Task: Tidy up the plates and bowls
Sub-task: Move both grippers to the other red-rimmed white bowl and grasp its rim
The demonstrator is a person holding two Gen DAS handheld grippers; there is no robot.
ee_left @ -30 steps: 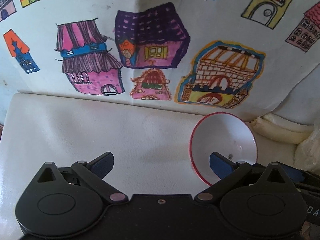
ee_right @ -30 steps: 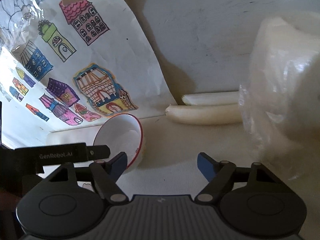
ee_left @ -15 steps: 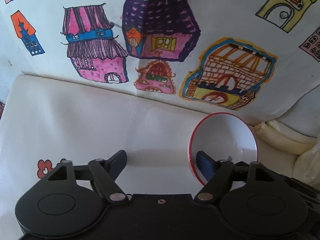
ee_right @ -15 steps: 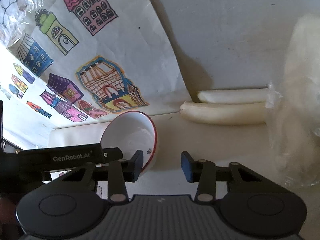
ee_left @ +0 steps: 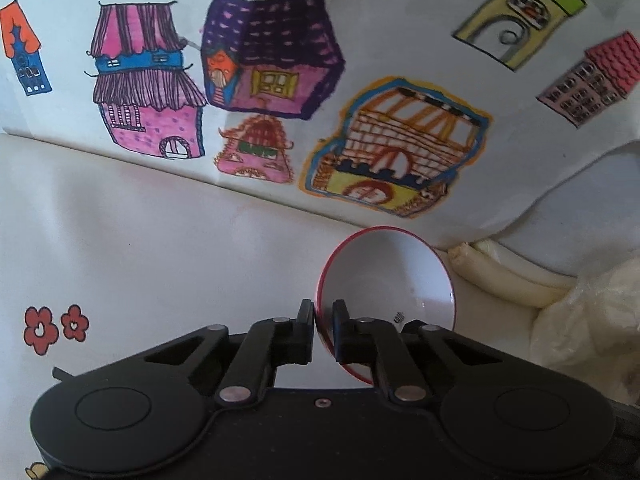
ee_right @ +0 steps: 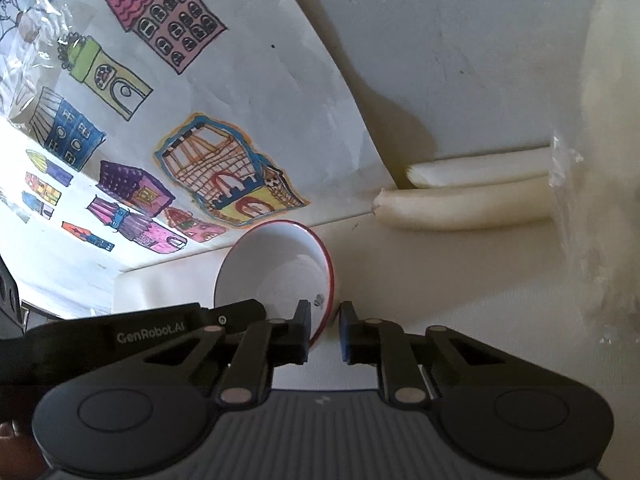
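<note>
Bowl (ee_left: pixel 386 280), white with a thin red rim, tilted up on edge over the white bench (ee_left: pixel 140 248), clamped from both sides at once. Left gripper (ee_left: pixel 323 316) pinched together on the bowl's near left rim, one finger inside the rim and one outside. Right gripper (ee_right: pixel 323 312) likewise closed over the bowl's right rim (ee_right: pixel 276 268), one finger against the inner wall, the other just outside it. Behind the bowl, a paper sheet (ee_left: pixel 400 32) drawn with brightly coloured houses, curling up against a pale wall (ee_right: pixel 460 60). To the right, two cream-coloured rolls (ee_right: pixel 464 208) lying side by side at the foot of the wall, beside a crinkled clear plastic bag (ee_right: pixel 600 200). Red flower prints (ee_left: pixel 54 326) on the bench at lower left.
</note>
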